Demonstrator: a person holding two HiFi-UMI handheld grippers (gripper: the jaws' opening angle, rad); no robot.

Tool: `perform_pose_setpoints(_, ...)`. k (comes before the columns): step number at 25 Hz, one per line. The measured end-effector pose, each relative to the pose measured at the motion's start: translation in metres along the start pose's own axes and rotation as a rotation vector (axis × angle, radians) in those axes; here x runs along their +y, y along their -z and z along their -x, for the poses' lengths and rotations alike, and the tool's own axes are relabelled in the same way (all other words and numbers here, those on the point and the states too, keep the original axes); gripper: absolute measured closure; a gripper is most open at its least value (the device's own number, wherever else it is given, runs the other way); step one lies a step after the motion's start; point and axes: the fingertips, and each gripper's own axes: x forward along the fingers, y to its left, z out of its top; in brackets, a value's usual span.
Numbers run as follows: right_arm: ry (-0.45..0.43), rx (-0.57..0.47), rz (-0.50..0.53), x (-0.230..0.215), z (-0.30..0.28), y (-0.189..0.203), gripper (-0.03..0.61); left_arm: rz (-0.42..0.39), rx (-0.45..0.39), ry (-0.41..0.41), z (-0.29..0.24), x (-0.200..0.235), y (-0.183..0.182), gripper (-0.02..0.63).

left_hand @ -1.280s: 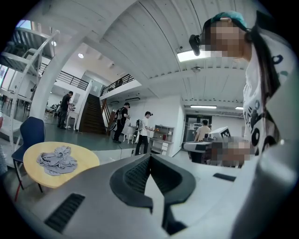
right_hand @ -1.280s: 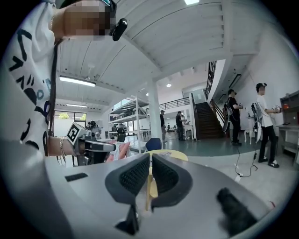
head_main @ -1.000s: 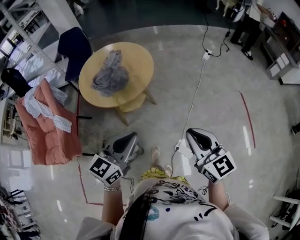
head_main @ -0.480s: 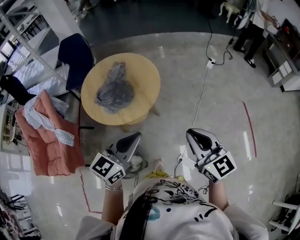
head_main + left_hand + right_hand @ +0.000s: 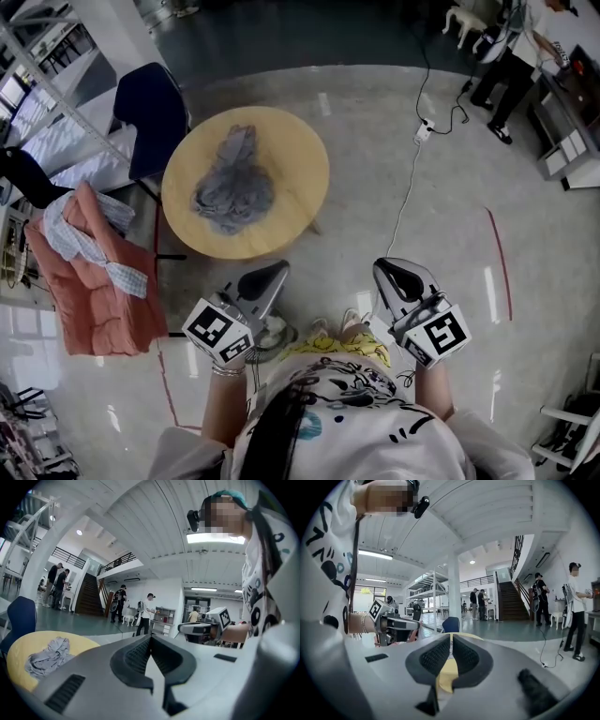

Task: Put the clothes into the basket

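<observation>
Left tongs (image 5: 277, 269) and right tongs (image 5: 385, 266), lower centre of frame, now sit closer to the round wooden worktop (image 5: 298, 159) than one second ago. Both are pressed together, pinching nothing. Crumpled grey garment (image 5: 231, 184) lies on the worktop, upper left.

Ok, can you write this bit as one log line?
left gripper: shut, empty | right gripper: shut, empty | grey clothes: on round table

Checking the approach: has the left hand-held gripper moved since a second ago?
Yes. The left hand-held gripper has come forward towards the table; its tip is now almost at the table's near edge.
</observation>
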Motion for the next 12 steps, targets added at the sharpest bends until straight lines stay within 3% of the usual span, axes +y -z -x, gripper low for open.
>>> perform_pose_setpoints(12, -0.090, 0.011, 0.021, -0.004, -0.045, -0.016, 0.548, 0.024, -0.017, -0.063, -0.006, 0.037, -0.013, 0.600)
